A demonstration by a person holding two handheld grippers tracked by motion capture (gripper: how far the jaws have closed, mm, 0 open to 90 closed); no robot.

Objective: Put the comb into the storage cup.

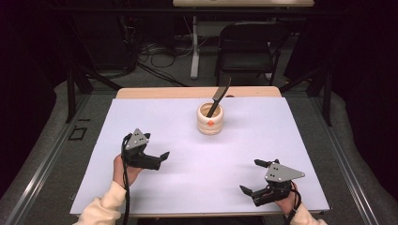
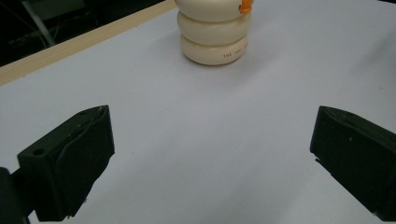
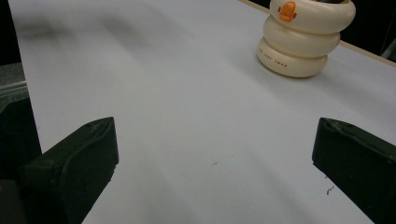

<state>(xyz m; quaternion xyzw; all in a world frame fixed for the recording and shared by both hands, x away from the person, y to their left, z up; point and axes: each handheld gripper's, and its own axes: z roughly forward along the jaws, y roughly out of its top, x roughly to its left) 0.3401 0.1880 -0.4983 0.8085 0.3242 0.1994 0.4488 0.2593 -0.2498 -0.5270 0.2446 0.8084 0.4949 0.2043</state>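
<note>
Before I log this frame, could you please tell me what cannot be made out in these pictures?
- Knife, high view: its lower end is hidden inside the cream holder.
- Holder's small print, left gripper view: too small to read fully.
- Holder's top, both gripper views: cut off by the upper edge.
- Left tool and right tool, high view: both open, holding nothing.

The cup (image 2: 214, 33) is looking like smooth cream plastic or glazed ceramic with a soft sheen, hard to say which. The knife (image 1: 218, 97) standing in it is showing a dark matt finish. The table (image 1: 155, 117) is wearing a matt white sheet over a pale wood edge. Both claws are looking like matt black plastic.
</note>
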